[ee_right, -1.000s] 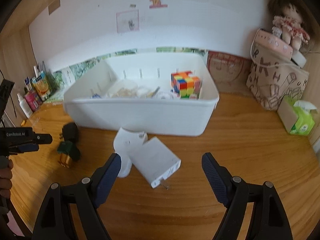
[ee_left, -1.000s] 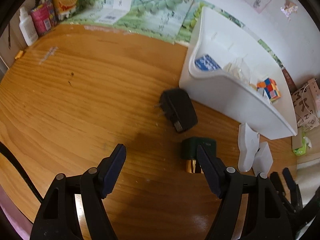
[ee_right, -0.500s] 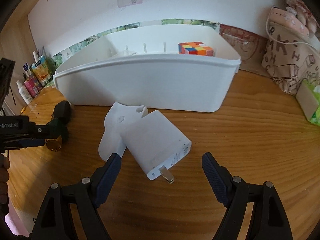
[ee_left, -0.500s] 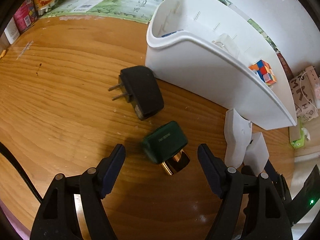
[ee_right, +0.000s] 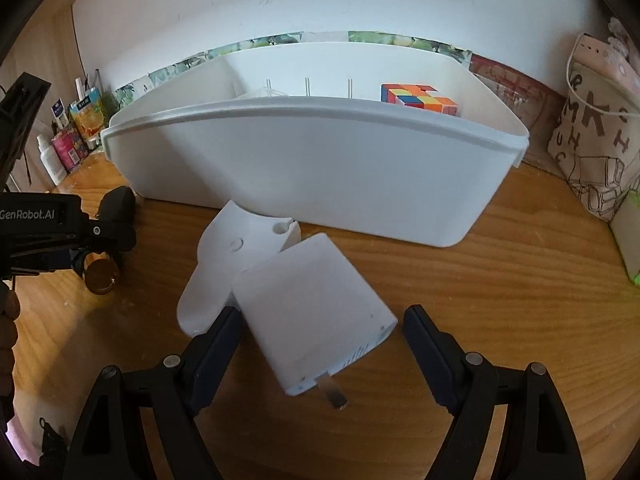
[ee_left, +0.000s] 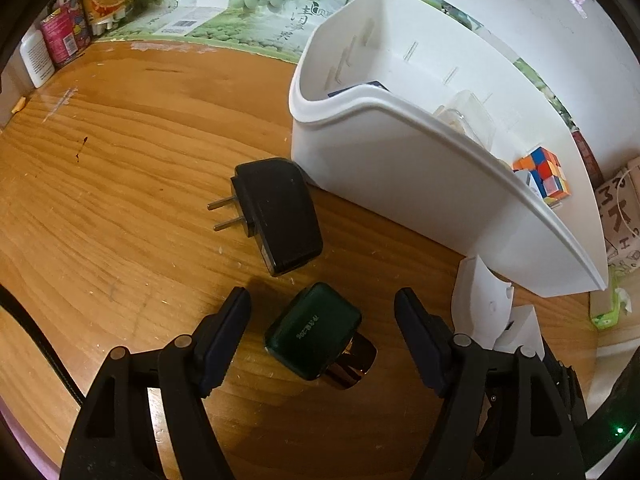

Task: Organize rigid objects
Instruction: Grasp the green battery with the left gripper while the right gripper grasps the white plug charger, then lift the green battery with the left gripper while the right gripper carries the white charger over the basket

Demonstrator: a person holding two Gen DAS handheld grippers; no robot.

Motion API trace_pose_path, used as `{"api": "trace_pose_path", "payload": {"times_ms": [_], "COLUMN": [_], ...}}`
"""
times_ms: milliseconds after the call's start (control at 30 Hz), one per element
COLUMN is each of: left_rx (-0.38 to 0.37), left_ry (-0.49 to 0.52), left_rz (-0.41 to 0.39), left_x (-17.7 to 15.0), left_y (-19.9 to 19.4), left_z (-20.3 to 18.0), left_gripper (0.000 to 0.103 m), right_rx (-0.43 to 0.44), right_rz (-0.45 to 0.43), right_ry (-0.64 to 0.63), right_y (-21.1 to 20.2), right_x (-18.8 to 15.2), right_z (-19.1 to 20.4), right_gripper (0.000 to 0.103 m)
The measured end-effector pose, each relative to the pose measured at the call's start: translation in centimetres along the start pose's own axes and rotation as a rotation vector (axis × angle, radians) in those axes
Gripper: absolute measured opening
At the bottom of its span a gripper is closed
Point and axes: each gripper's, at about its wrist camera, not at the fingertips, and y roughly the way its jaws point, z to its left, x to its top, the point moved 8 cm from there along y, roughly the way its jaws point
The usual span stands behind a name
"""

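Note:
A dark green case with a gold cap (ee_left: 314,336) lies on the wooden desk between the fingers of my open left gripper (ee_left: 322,294), with gaps on both sides. A black plug charger (ee_left: 280,216) lies just beyond it, by the white bin (ee_left: 400,168). In the right wrist view a white plug charger (ee_right: 316,316) lies between the fingers of my open right gripper (ee_right: 322,316), leaning on a white curved plastic piece (ee_right: 228,264). The bin (ee_right: 320,176) holds a colour cube (ee_right: 416,98). My left gripper's body (ee_right: 60,232) shows at the left.
Drink cartons and bottles (ee_left: 68,20) stand at the back left corner. Printed green boxes (ee_left: 248,4) line the wall. A printed fabric bag (ee_right: 596,128) and a green tissue pack (ee_right: 628,236) stand right of the bin. A hand (ee_right: 6,320) is at the left edge.
Both grippers have come down and closer to the desk. The green case now lies between the left fingers, and the white charger between the right fingers. Both openings look unchanged.

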Motion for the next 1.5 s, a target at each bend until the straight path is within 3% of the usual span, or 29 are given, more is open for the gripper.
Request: {"api": "trace_pose_path", "payload": {"times_ms": [133, 267, 333, 400, 500, 1000, 1333, 1500], "left_rx": [0.024, 0.074, 0.072, 0.074, 0.073, -0.005, -0.101, -0.113], "left_ry": [-0.005, 0.014, 0.017, 0.01, 0.003, -0.068, -0.086, -0.081], "left_rz": [-0.013, -0.023, -0.027, -0.028, -0.031, -0.063, -0.165, -0.242], "left_x": [-0.1, -0.3, -0.4, -0.4, -0.4, -0.5, 0.9, 2.8], "left_y": [0.0, -0.3, -0.3, -0.4, -0.3, -1.3, -3.3, -5.2], "left_z": [0.0, 0.2, 0.2, 0.3, 0.2, 0.8, 0.5, 1.0], "left_gripper": [0.074, 0.055, 0.051, 0.051, 0.05, 0.046, 0.046, 0.046], "right_rx": [-0.01, -0.023, -0.02, -0.018, -0.003, 0.063, 0.102, 0.153], "right_rz": [0.004, 0.008, 0.008, 0.008, -0.004, 0.032, -0.006, -0.006], "right_ry": [-0.007, -0.022, -0.025, -0.028, -0.041, -0.003, -0.012, -0.014], "right_y": [0.3, 0.5, 0.5, 0.6, 0.5, 0.2, -1.8, -2.9], "right_x": [0.3, 0.3, 0.4, 0.5, 0.5, 0.3, 1.1, 1.8], "right_z": [0.0, 0.1, 0.1, 0.2, 0.4, 0.1, 0.6, 1.2], "right_gripper": [0.083, 0.083, 0.083, 0.082, 0.07, 0.062, 0.057, 0.057]}}
